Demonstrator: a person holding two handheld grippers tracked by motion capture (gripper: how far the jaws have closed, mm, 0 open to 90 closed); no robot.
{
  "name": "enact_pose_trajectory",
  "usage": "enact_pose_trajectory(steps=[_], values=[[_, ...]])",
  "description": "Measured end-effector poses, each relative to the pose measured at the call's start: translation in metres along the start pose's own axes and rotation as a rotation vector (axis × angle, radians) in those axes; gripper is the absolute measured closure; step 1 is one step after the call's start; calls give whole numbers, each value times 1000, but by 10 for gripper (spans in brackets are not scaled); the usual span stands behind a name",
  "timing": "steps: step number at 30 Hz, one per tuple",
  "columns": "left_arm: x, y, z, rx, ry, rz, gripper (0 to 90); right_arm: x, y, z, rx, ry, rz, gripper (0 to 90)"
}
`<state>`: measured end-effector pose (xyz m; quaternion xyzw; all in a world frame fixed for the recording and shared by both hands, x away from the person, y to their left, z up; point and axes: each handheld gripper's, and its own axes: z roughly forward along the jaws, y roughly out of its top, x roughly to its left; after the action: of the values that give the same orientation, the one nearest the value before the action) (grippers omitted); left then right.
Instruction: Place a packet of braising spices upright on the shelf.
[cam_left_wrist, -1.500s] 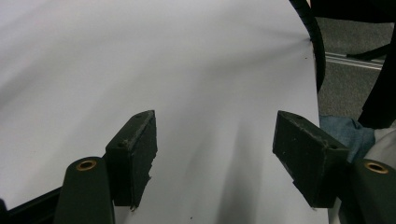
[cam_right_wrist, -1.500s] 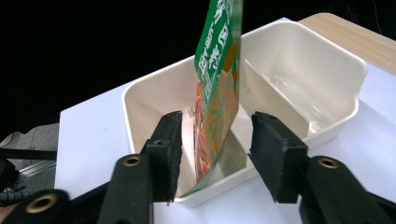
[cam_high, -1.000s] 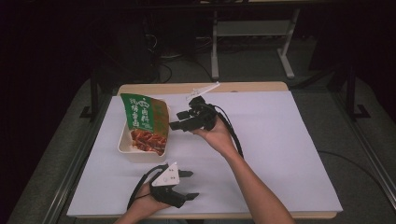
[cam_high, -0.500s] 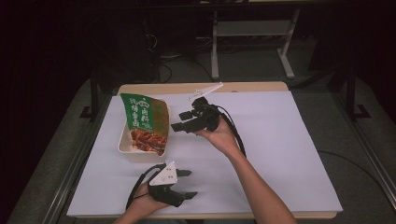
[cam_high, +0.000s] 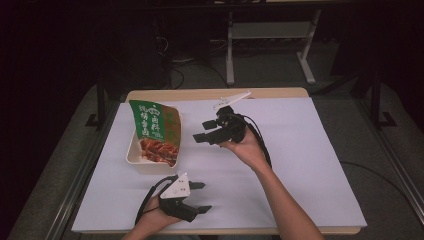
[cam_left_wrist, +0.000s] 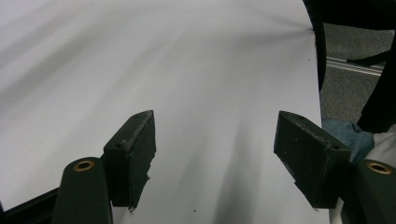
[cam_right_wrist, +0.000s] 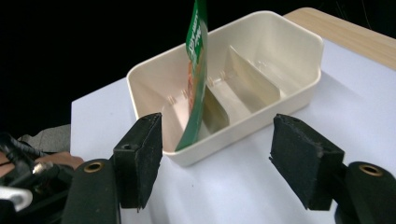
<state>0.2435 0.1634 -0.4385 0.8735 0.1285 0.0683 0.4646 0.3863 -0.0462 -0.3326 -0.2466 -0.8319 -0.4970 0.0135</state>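
Right tool (cam_high: 199, 134) has backed slightly off the tray (cam_right_wrist: 299, 88), jaws spread and empty; the green packet (cam_right_wrist: 196, 70) stands on edge inside the tray, dead ahead of it. Looks like the packet is placed and released. Left tool (cam_high: 200, 196) also spread, empty, low over bare tabletop (cam_left_wrist: 187, 60), well apart from the tray.

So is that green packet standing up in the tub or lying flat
Standing up. The green packet sits on its bottom edge inside the cream tub, leaning slightly, its top well above the rim.
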Motion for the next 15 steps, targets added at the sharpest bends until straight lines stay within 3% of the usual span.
enact_pose_trajectory(steps=[15], values=[[3, 0, -3, -20, 1, -19, 288, -11, -22, -25, 4, -43, 40, 297]])
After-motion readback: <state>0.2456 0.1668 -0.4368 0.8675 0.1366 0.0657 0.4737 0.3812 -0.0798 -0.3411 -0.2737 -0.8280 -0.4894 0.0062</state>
